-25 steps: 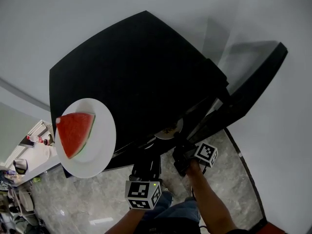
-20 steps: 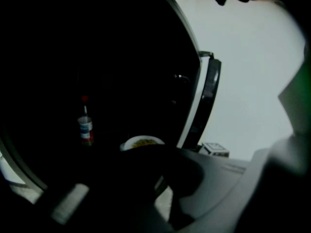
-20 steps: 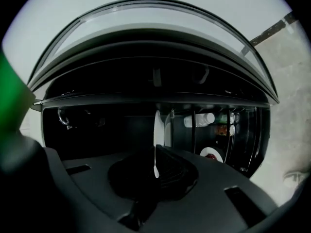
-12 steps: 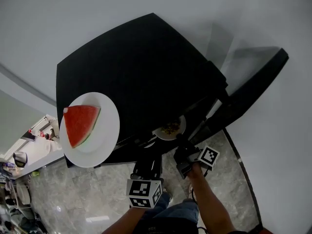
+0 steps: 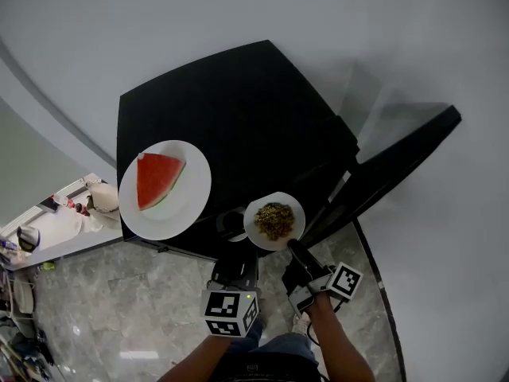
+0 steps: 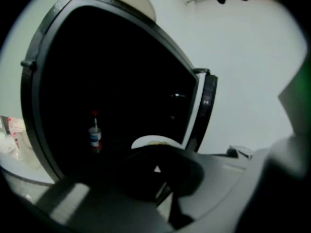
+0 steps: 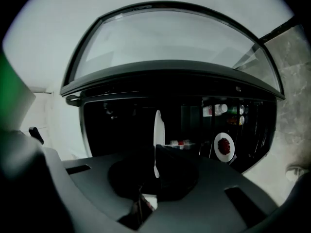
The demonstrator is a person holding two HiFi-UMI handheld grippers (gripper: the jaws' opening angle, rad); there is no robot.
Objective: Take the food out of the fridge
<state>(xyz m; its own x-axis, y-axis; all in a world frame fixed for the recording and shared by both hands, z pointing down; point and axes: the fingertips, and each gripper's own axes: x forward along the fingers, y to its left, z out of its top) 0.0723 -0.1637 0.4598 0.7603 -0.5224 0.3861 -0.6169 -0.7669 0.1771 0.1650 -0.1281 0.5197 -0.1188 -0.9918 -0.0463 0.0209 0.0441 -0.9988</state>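
Right gripper [image 5: 293,247] was clamped on the near rim of the plate [image 5: 254,213] of food [image 5: 275,221], held outside the fridge [image 5: 238,118], beside its open door [image 5: 398,161]. Left gripper [image 5: 233,241], jaws narrow and empty, stood just left of the plate.

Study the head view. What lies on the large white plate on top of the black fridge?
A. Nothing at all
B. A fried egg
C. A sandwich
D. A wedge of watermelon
D: the large white plate on the fridge carries a red watermelon wedge with a green rind.
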